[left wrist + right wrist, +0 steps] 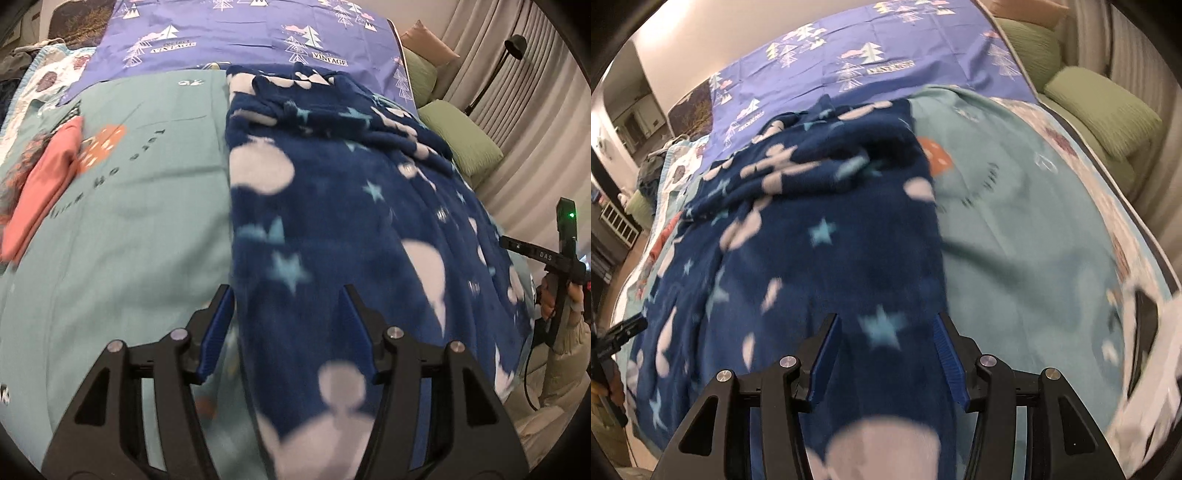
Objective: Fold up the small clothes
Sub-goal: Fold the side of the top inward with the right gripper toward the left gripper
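garment: a navy fleece garment [332, 206] with stars and pale blobs is lying spread on the bed [147, 206], running from 12 to 6 o'clock in both views.
left hand-held gripper [288, 310]: jaws are standing spread above the fleece's left edge, pinching nothing.
right hand-held gripper [886, 339]: jaws are standing spread over its right edge, pinching nothing.
pink cloth [40, 192]: lying folded at 9 o'clock, well apart.
green pillows [461, 136]: sitting at 2 o'clock.
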`<state>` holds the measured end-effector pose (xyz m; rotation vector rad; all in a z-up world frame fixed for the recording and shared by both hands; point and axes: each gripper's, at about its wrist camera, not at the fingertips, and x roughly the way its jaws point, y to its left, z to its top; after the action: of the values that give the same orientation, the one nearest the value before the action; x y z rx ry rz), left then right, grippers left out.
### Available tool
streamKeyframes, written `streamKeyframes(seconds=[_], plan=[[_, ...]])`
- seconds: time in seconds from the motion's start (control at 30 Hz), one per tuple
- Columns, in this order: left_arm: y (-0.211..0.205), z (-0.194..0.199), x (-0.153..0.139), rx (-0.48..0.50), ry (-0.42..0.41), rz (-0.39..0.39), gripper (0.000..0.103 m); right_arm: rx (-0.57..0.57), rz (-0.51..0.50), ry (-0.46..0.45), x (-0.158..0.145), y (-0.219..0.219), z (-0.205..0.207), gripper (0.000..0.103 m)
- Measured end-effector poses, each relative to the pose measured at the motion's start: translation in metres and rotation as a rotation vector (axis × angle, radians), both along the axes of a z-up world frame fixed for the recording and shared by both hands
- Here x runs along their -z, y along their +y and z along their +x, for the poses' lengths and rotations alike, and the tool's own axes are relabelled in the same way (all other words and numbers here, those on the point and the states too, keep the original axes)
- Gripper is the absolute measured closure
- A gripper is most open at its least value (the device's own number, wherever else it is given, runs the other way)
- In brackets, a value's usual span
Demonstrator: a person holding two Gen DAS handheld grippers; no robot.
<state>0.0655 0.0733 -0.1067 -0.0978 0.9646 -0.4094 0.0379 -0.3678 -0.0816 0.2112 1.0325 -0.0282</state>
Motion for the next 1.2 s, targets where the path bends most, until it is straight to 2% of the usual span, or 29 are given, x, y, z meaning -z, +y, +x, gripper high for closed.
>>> streamKeyframes(seconds=[0.13, 0.3, 0.43, 0.57, 0.67, 0.73, 0.77, 0.8, 0.83, 0.9, 1.07, 1.13, 1.17, 1.2], plan=[[-0.010, -0.028, -0.014, 0.036, -0.053, -0.015, 0.043, -0.054, -0.006, -0.041, -0.010, 0.019, -0.037, 0.050], [-0.053, -0.064, -0.028, 0.235, -0.079, -0.101, 0.043, -0.281, 0.014, -0.109, -0.020, 0.080, -0.076, 0.050], [-0.094, -0.091, -0.021, 0.386, -0.054, -0.133, 0.043, -0.453, -0.011, -0.148, -0.017, 0.126, -0.107, 0.051], [-0.124, -0.113, -0.002, 0.457, -0.026, -0.096, 0.043, -0.544, -0.037, -0.169, -0.009, 0.147, -0.133, 0.051], [-0.138, -0.119, 0.007, 0.452, -0.028, -0.057, 0.043, -0.567, -0.093, -0.152, 0.002, 0.151, -0.145, 0.051], [-0.148, -0.121, 0.011, 0.436, -0.060, 0.007, 0.058, -0.577, -0.141, -0.148, 0.008, 0.154, -0.151, 0.051], [-0.151, -0.119, 0.011, 0.419, -0.067, 0.041, 0.079, -0.587, -0.166, -0.154, 0.009, 0.156, -0.153, 0.051], [-0.150, -0.114, 0.011, 0.404, -0.053, 0.043, 0.089, -0.601, -0.194, -0.166, 0.010, 0.160, -0.154, 0.051], [-0.146, -0.110, 0.009, 0.389, -0.035, 0.018, 0.092, -0.619, -0.221, -0.183, 0.011, 0.163, -0.157, 0.051], [-0.135, -0.102, 0.002, 0.366, -0.005, -0.052, 0.093, -0.675, -0.270, -0.227, 0.013, 0.173, -0.160, 0.051], [-0.125, -0.104, -0.014, 0.355, -0.033, -0.118, 0.093, -0.751, -0.394, -0.259, 0.029, 0.194, -0.158, 0.051], [-0.123, -0.105, -0.018, 0.366, -0.027, -0.155, 0.093, -0.760, -0.387, -0.274, 0.031, 0.197, -0.154, 0.065], [-0.124, -0.105, -0.020, 0.373, -0.026, -0.166, 0.093, -0.757, -0.369, -0.266, 0.030, 0.197, -0.150, 0.078], [-0.125, -0.105, -0.021, 0.377, -0.027, -0.169, 0.093, -0.744, -0.342, -0.261, 0.028, 0.194, -0.146, 0.086]])
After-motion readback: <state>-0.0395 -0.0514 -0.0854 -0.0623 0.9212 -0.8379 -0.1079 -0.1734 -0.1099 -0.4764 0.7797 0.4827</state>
